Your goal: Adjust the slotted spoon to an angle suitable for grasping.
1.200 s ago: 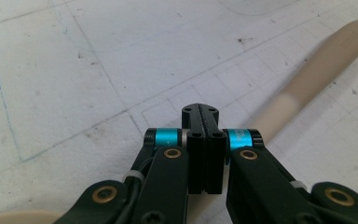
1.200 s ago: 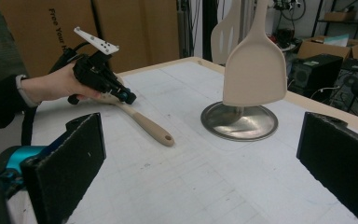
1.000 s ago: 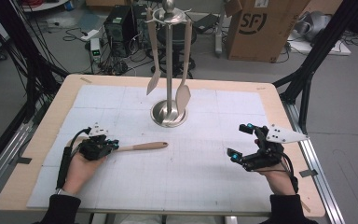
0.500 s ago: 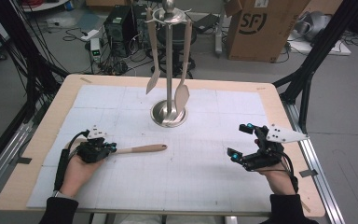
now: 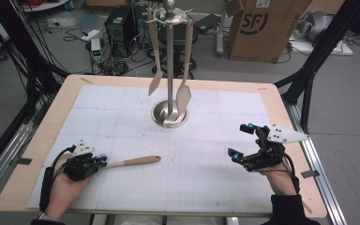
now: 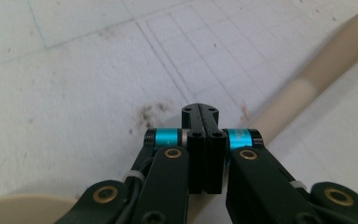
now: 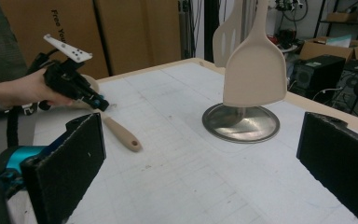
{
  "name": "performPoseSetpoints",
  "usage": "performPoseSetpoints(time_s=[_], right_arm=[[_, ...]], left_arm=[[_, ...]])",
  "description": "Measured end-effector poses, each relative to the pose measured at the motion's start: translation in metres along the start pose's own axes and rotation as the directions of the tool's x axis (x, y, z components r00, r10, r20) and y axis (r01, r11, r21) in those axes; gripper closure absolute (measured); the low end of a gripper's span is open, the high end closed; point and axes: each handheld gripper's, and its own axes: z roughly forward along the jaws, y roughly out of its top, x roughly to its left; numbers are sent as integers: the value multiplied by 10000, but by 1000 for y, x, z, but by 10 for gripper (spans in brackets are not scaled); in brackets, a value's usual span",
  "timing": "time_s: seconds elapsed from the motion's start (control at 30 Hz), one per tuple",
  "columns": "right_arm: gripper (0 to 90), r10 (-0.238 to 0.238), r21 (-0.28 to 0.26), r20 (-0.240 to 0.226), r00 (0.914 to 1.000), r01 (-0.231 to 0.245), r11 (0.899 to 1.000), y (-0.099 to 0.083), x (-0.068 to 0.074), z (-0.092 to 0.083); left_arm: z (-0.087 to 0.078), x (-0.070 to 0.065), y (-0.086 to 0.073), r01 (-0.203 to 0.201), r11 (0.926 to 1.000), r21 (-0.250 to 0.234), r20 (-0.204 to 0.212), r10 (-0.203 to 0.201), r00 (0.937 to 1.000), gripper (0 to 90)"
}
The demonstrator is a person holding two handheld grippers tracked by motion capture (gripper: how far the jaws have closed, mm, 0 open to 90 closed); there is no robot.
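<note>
A wooden utensil (image 5: 133, 162) lies on the white gridded mat (image 5: 206, 178) at the near left, its handle pointing right. My left gripper (image 5: 98, 162) is shut, its jaws pressed together right over the handle (image 6: 317, 70); I see nothing pinched between them. The utensil's head (image 6: 18, 210) shows under the gripper body. My right gripper (image 5: 241, 140) hovers open at the near right, with nothing between its pads (image 7: 70, 168). It faces a metal stand (image 5: 169, 115) from which two pale spatulas (image 5: 183, 96) hang. From the right gripper view, the left gripper (image 7: 99, 101) touches the utensil (image 7: 121, 133).
The stand's round base (image 7: 240, 123) sits at the mat's far middle. A cardboard box (image 5: 258, 28) and computer gear with cables (image 5: 122, 23) stand on the floor beyond the wooden table (image 5: 281, 98). Black frame posts (image 5: 309, 79) rise at both sides.
My left gripper has slid toward the near edge and slightly left, and the wooden utensil has moved along with it. The right gripper has stayed put.
</note>
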Motion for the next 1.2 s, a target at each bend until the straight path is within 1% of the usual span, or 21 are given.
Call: performPoseSetpoints(time_s=[0.1,0.2,0.3,0.37,0.4,0.43,0.47,0.57,0.6,0.63,0.7,0.73,0.8,0.87,0.9,1.07,1.2], right_arm=[[2,-14,-4,-4,10000,14,10000,1,0,1],[2,-42,-8,-40,10000,42,10000,1,0,2],[2,-40,-14,-90,10000,40,10000,2,1,3],[3,-50,-26,-109,9999,49,10000,3,1,3],[2,-75,-44,-97,9999,75,10000,3,1,4],[2,-66,-37,-100,9999,66,10000,3,1,4],[2,-64,-41,-107,9999,63,10000,3,1,4],[2,-46,-52,-100,9999,46,10000,3,1,3],[2,-27,-63,-85,10000,26,10000,3,1,3],[2,-35,-59,-73,10000,35,10000,3,1,3],[2,-59,-35,-82,9999,59,10000,3,1,4],[3,-71,-42,-95,9999,70,10000,3,1,4],[2,-38,-8,-97,9999,38,10000,3,2,3],[2,-67,-24,-83,9999,66,10000,3,2,3],[2,-84,-27,-88,9999,83,10000,3,2,3],[2,-80,-59,-81,9999,79,10000,3,3,1],[2,-44,-62,-54,10000,43,10000,3,3,-1]], left_arm=[[-10,-2,-9,160,9999,24,12,-160,9999,900],[-17,-5,-17,321,9995,-46,-145,-322,9994,900],[-22,-7,-21,362,9993,-40,-216,-363,9991,900],[-22,-8,-21,361,9993,-44,-280,-362,9990,900],[-22,-8,-20,358,9993,-85,-250,-360,9990,900],[-23,-9,-19,284,9994,-200,-157,-287,9995,900],[-25,-10,-17,199,9989,-420,-28,-201,9998,900],[-30,-16,-10,-1,9942,-1075,298,33,9996,900],[-31,-20,-8,-129,9917,-1280,504,195,9985,900],[-31,-23,-6,-235,9902,-1377,662,328,9973,900],[-28,-34,-4,-577,9869,-1509,944,725,9929,899],[-26,-39,-2,-758,9859,-1492,1105,928,9895,899],[-21,-51,1,-1057,9844,-1409,1482,1265,9808,899],[-15,-62,4,-1331,9826,-1293,1681,1540,9737,899],[-11,-67,6,-1577,9802,-1196,1788,1775,9677,899],[4,-80,9,-1969,9761,-919,2098,2123,9544,899],[13,-84,12,-2112,9744,-773,2168,2232,9504,899]])
